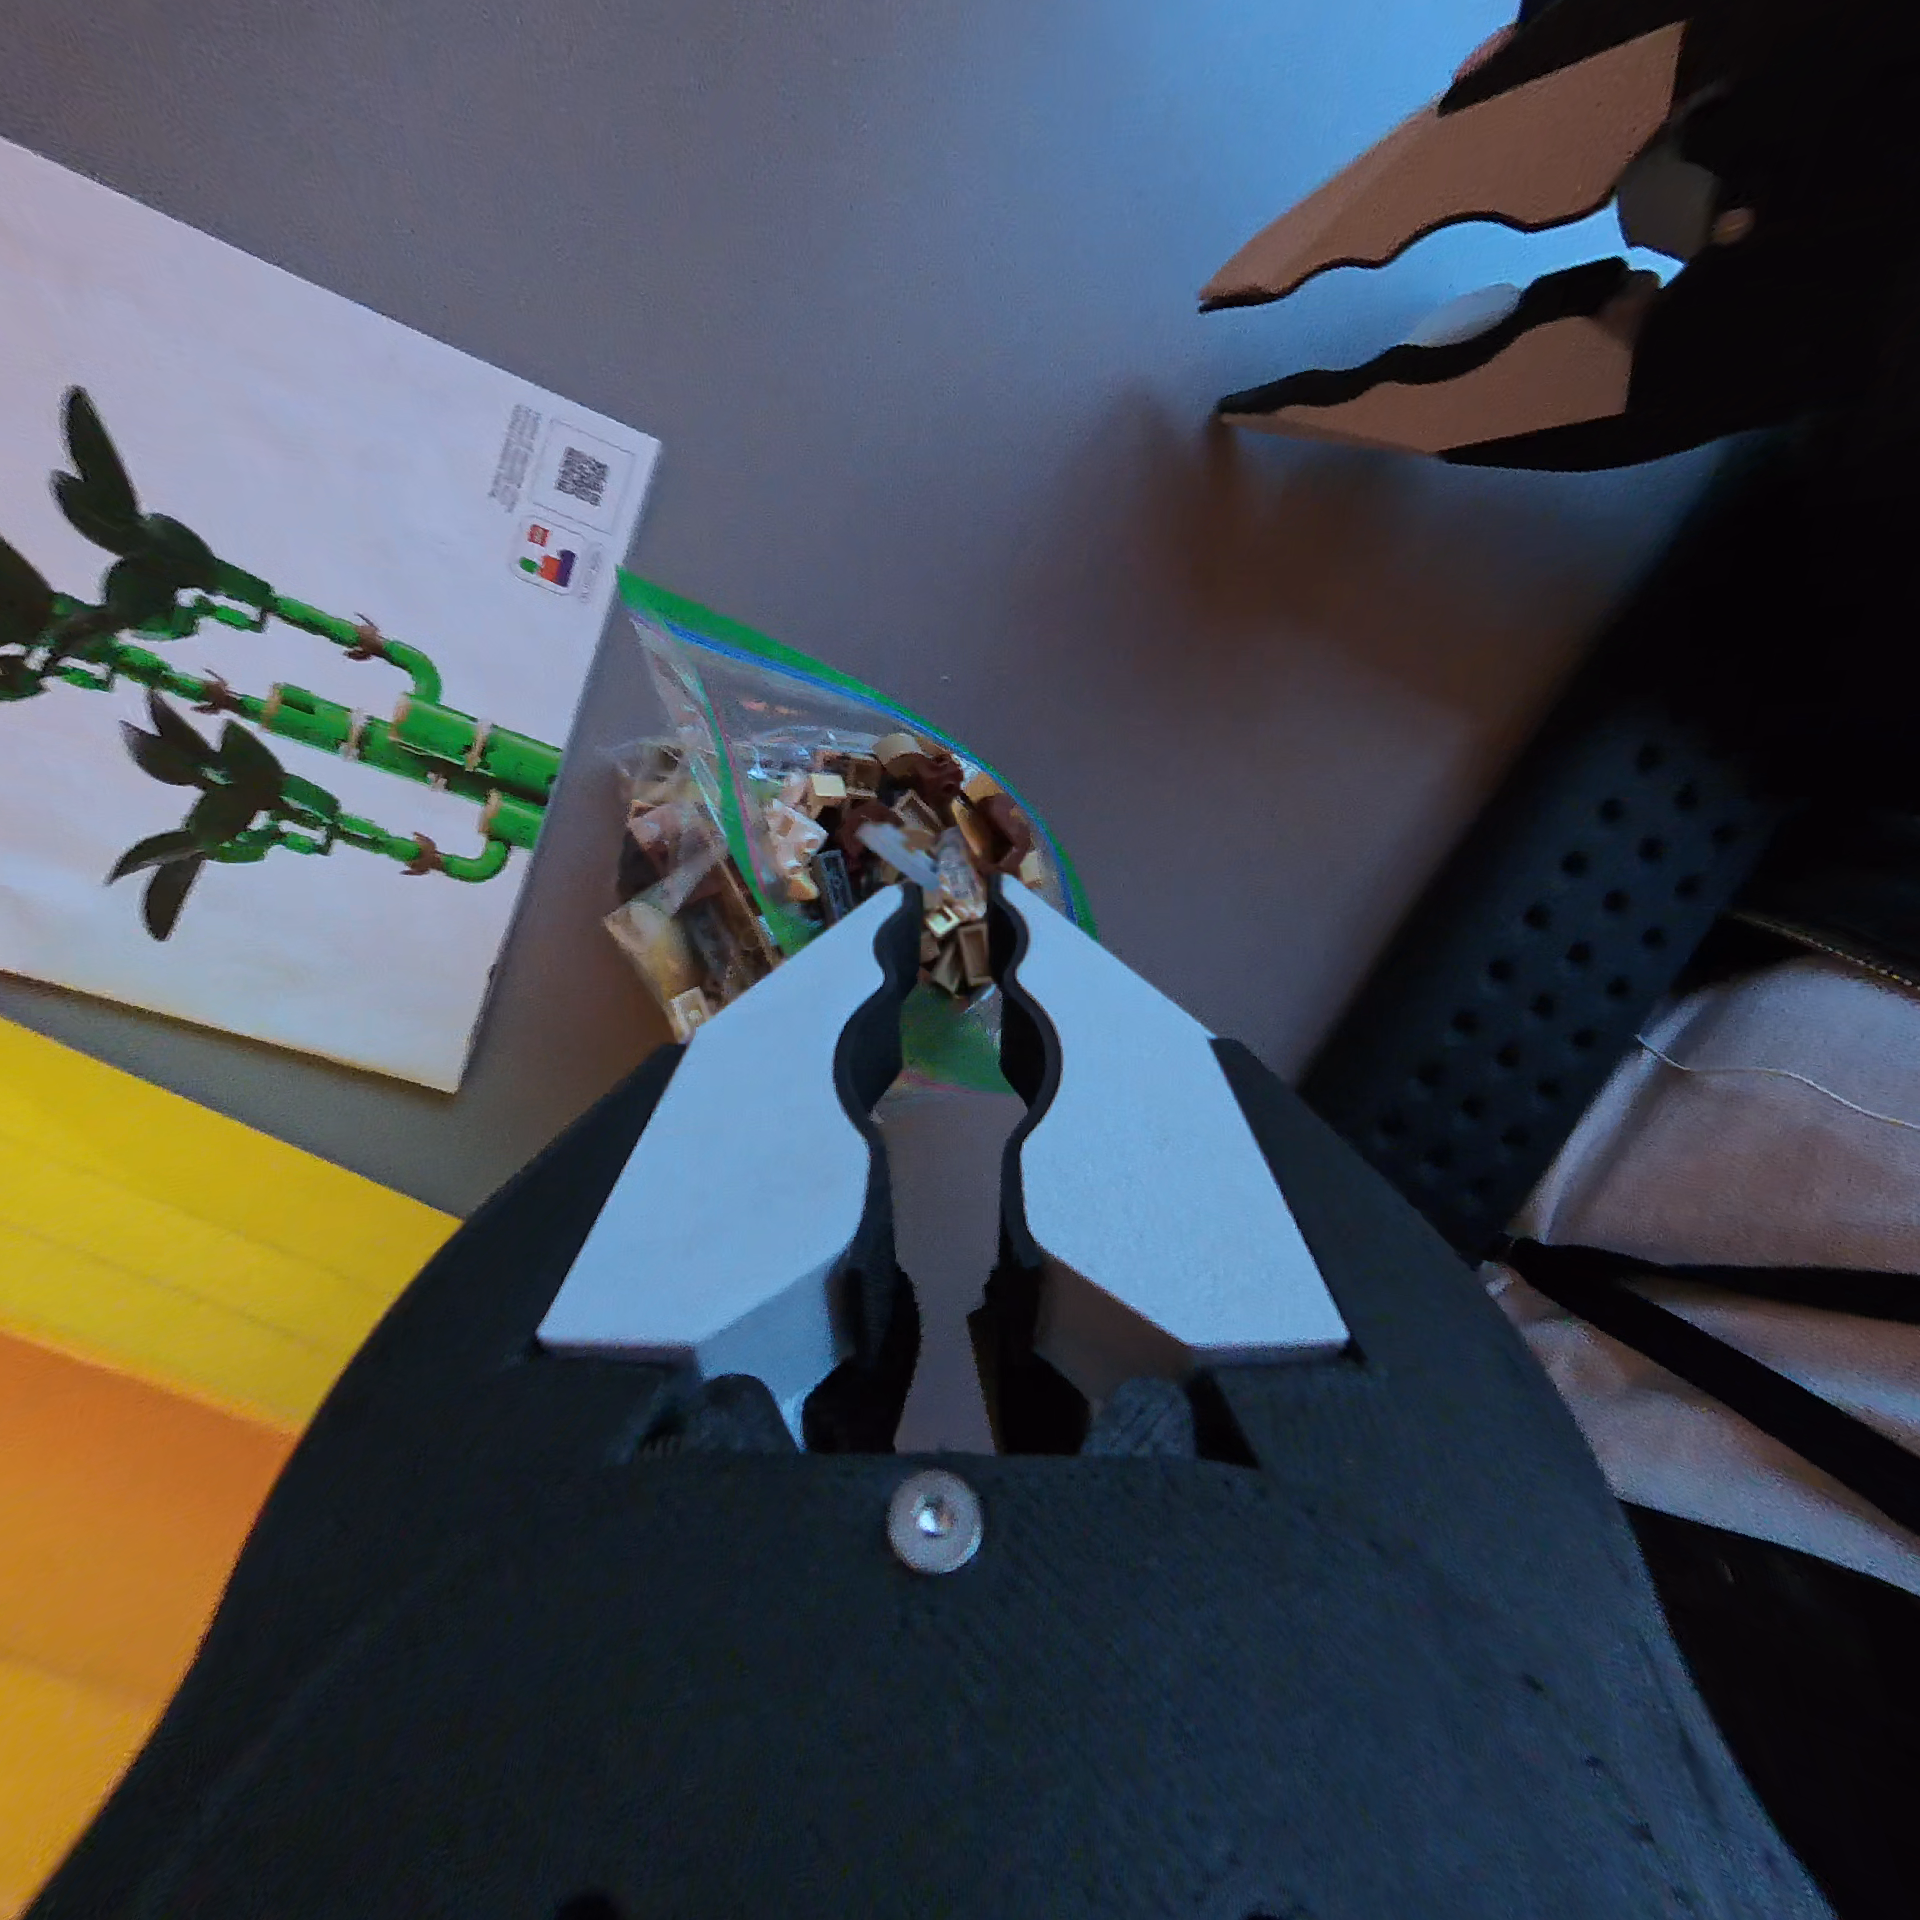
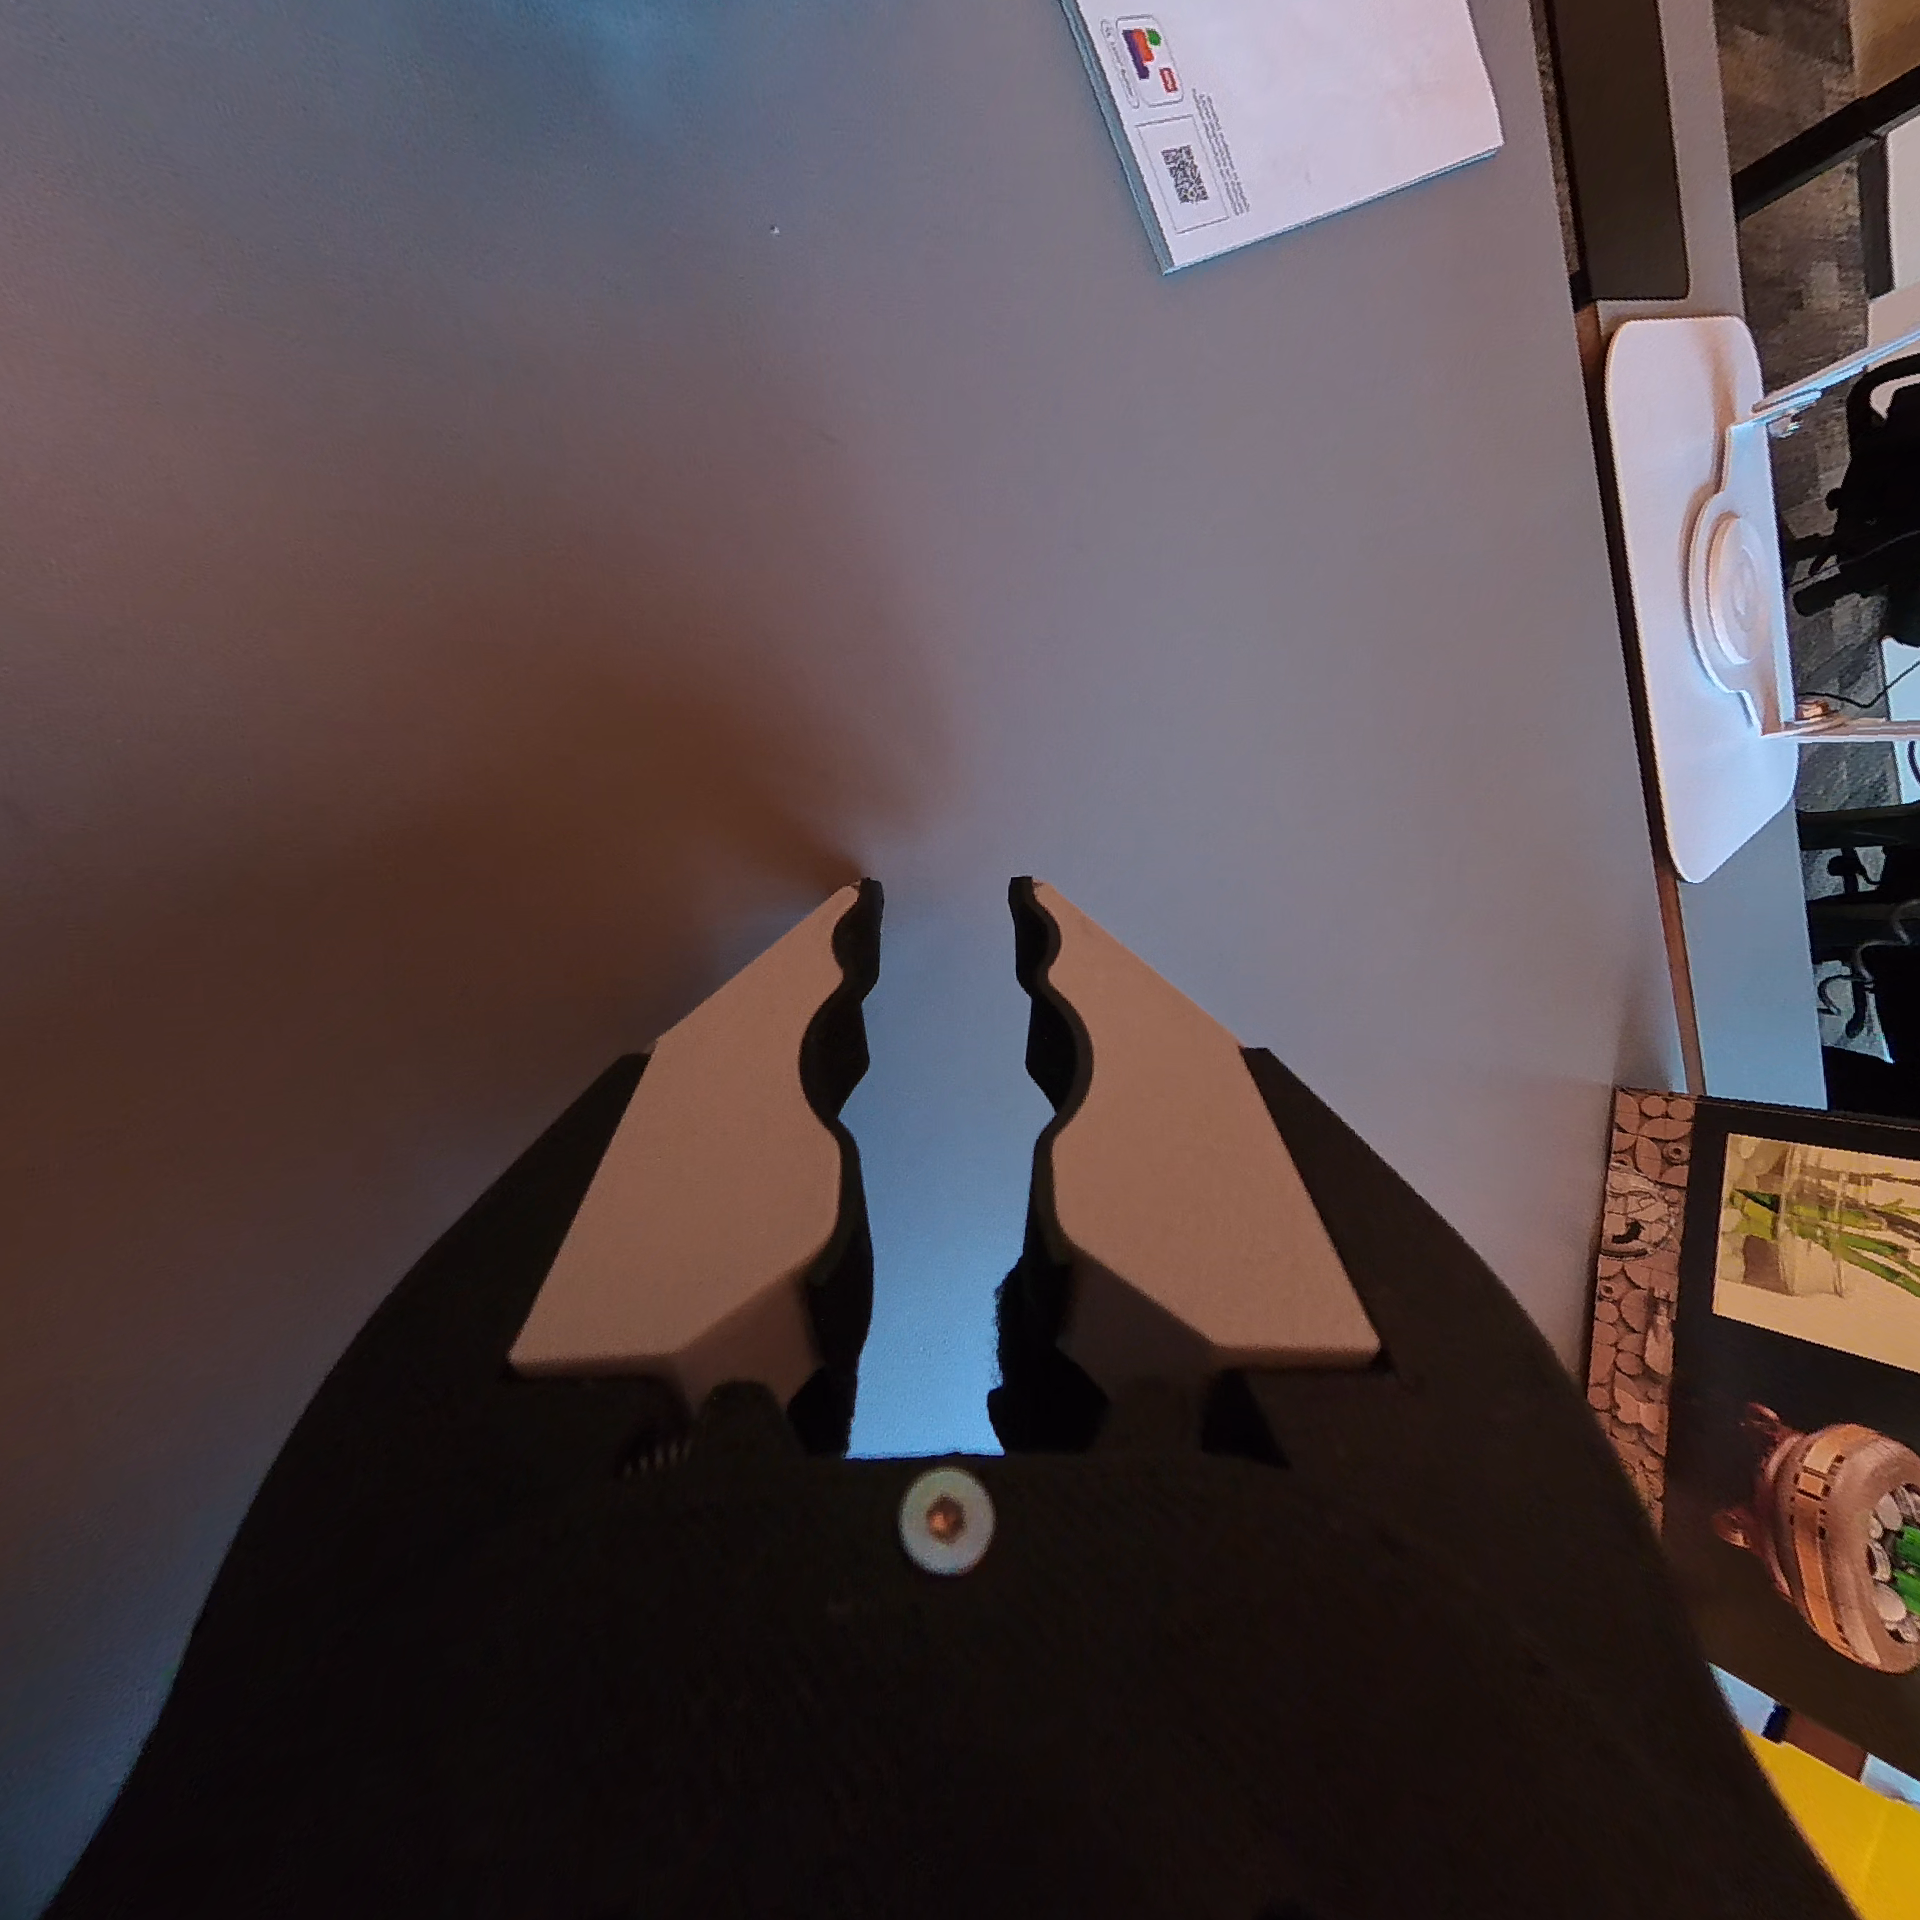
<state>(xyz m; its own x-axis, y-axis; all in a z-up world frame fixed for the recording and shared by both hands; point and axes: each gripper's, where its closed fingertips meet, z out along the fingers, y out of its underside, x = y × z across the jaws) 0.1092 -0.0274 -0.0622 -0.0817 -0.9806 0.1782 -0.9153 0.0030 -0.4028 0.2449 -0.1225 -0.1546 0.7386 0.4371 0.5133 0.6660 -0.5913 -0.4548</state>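
In the left wrist view my left gripper (image 1: 958, 891) has its jaws closed in on a clear zip bag (image 1: 831, 821) with a green seal, full of tan and brown toy bricks. The bag's lower part sits between the fingers and it lies on the grey table (image 1: 935, 312) beside a white instruction booklet (image 1: 260, 623) showing a green bamboo model. My right gripper (image 1: 1216, 358) shows at the top right of that view, open and empty, tips near the table. In the right wrist view it (image 2: 945, 885) is open over bare table (image 2: 520, 468), holding nothing.
A yellow and orange box (image 1: 156, 1299) lies at the lower left. A black perforated surface (image 1: 1538, 935) and beige fabric (image 1: 1714, 1195) are at the right. In the right wrist view: the booklet (image 2: 1299, 114), a white tray (image 2: 1683, 582) past the table edge, and a dark picture box (image 2: 1787, 1403). The left gripper's tips are roughly 20 cm from the right gripper's.
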